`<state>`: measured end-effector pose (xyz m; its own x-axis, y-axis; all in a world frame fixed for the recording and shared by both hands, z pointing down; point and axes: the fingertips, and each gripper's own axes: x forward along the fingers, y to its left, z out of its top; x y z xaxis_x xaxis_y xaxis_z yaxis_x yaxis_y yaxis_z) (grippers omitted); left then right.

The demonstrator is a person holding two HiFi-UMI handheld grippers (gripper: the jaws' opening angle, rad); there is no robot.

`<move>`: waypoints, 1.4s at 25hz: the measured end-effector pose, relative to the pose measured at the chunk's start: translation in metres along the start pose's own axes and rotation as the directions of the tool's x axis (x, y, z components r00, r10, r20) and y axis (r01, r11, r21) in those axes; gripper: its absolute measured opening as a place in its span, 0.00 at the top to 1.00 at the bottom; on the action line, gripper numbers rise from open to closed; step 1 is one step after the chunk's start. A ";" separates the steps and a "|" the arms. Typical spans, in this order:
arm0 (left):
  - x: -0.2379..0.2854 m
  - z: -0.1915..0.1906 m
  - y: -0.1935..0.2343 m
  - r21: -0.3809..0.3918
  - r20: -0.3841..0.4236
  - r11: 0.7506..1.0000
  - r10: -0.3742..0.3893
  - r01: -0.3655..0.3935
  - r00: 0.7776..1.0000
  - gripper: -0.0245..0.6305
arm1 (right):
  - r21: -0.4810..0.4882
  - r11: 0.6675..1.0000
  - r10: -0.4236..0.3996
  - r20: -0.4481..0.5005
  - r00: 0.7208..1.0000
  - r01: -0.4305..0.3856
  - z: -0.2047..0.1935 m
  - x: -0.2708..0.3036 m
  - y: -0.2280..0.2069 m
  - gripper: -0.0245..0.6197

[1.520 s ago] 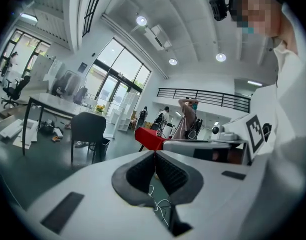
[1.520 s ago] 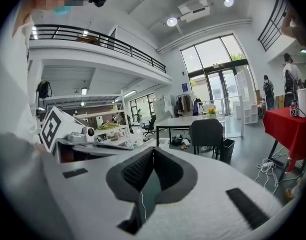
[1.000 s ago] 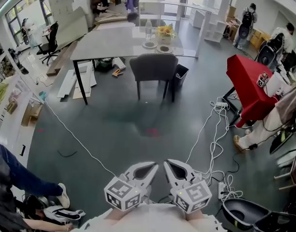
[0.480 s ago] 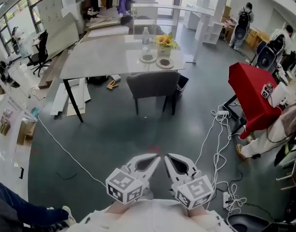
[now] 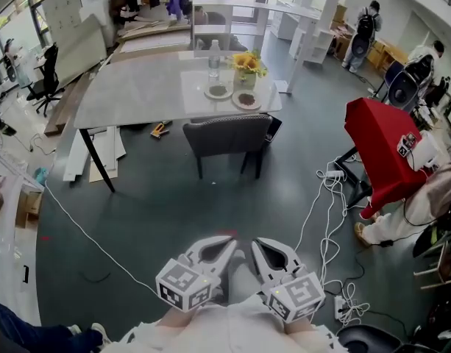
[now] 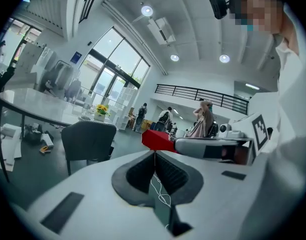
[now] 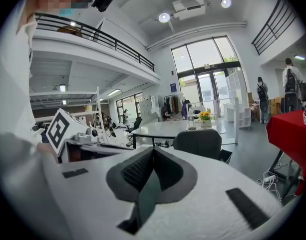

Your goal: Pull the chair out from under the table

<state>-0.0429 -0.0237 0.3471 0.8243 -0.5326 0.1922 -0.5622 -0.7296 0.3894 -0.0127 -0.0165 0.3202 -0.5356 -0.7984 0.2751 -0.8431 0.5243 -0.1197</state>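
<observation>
Looming larger than before, the dark grey padded chair (image 5: 226, 137) stays tucked at the pale rectangular table (image 5: 137, 87)'s near edge, the left gripper (image 5: 224, 245) and right gripper (image 5: 263, 247) pressed together, empty, well short of it.

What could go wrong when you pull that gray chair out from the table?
1. The cables lie loose on the floor beside the way to the chair; feet might catch on them.
2. The chair sits partly under the table. A jerky pull could bump it and tip the bottle or the flowers.
3. The left gripper and right gripper are both shut; they must open before they can grab the chair back.
</observation>
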 end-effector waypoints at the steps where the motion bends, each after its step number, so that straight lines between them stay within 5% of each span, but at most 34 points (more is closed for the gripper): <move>1: 0.005 0.003 0.008 -0.011 0.000 1.000 0.003 -0.003 1.000 0.94 | 0.005 1.000 0.002 0.001 1.000 -0.002 0.001 0.008 -0.006 0.96; 26: 0.222 0.128 0.197 0.009 0.007 0.993 0.121 -0.121 0.993 0.94 | -0.054 0.985 0.164 -0.029 0.986 -0.165 0.093 0.243 -0.224 0.96; 35: 0.261 0.133 0.231 -0.026 -0.023 0.988 0.154 -0.154 0.988 0.94 | -0.026 0.979 0.198 -0.068 0.978 -0.200 0.088 0.281 -0.265 0.96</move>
<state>0.0338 -0.3883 0.3672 0.7295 -0.6285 0.2701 -0.6806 -0.6275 0.3781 0.0558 -0.4056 0.3451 -0.6873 -0.6569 0.3099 -0.7173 0.6811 -0.1472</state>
